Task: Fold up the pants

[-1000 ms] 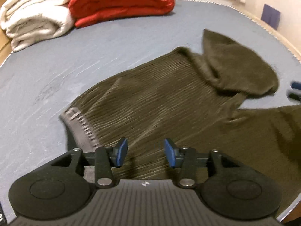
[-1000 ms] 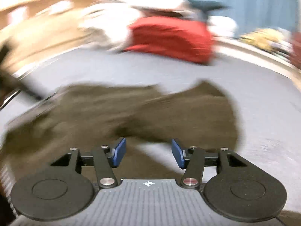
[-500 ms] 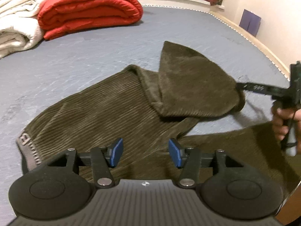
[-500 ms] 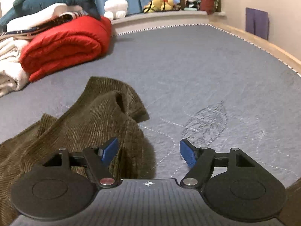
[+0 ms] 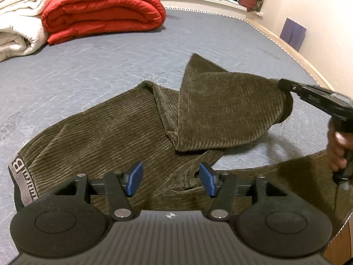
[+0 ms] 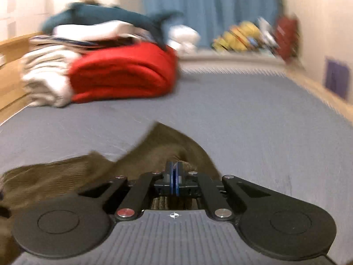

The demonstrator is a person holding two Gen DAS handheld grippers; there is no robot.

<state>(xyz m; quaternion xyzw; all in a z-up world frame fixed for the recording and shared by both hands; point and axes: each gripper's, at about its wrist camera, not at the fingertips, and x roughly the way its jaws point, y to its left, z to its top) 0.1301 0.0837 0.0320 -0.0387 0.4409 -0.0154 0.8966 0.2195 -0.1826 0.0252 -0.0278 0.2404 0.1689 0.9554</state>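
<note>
Olive-brown corduroy pants (image 5: 123, 132) lay on grey quilted mattress (image 5: 88, 66), centre frame; long axis ran lower left (grey waistband (image 5: 18, 176)) to right. One leg was doubled back, its end gripped in clenched right gripper (image 6: 174, 174) at right edge. Left gripper (image 5: 169, 178) hovered w/ jaws apart, holding nothing. Folded red quilt (image 5: 103, 8) and white blanket (image 5: 19, 22) sat upper left, well apart from pants. No containers seen.

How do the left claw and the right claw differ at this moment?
The left claw is open, its blue pads apart; the right claw is shut, pads pressed together. The left claw holds nothing and hovers over the olive pants; the right claw pinches the end of one pant leg and holds it raised off the grey mattress. Both are black with blue pads.
</note>
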